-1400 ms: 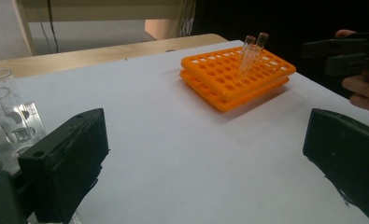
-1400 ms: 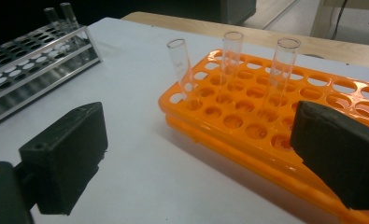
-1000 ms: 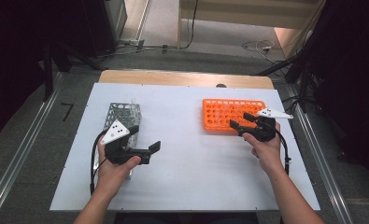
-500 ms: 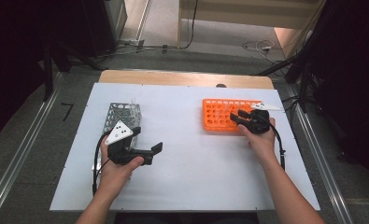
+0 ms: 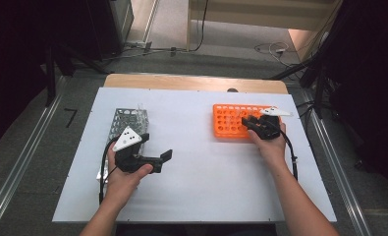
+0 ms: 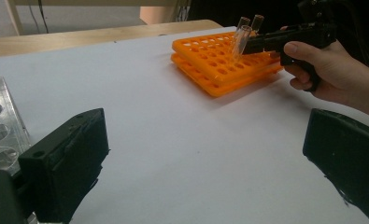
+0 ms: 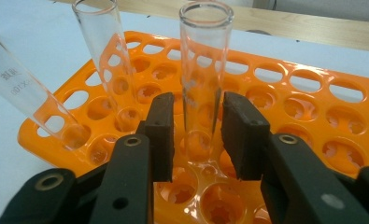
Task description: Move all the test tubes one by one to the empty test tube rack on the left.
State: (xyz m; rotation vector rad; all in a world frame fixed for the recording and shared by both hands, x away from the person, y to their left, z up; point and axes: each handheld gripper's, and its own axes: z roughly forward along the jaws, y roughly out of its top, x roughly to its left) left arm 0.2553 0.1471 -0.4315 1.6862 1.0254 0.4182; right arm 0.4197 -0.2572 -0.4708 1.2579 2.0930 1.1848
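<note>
Here right tongs (image 7: 198, 140) closing around glass tube (image 7: 204, 84), contact perhaps incomplete; left tongs (image 6: 205, 158) wide.

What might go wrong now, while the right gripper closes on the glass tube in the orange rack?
The right gripper has just been closing around the middle test tube, and small gaps seem to remain beside its fingers, so a lift now may slip. Two neighbouring tubes lean close and might be knocked. Too hard a squeeze may crack the glass in the orange rack.

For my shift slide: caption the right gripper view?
Right gripper closing around a clear glass test tube standing in the orange rack.
</note>
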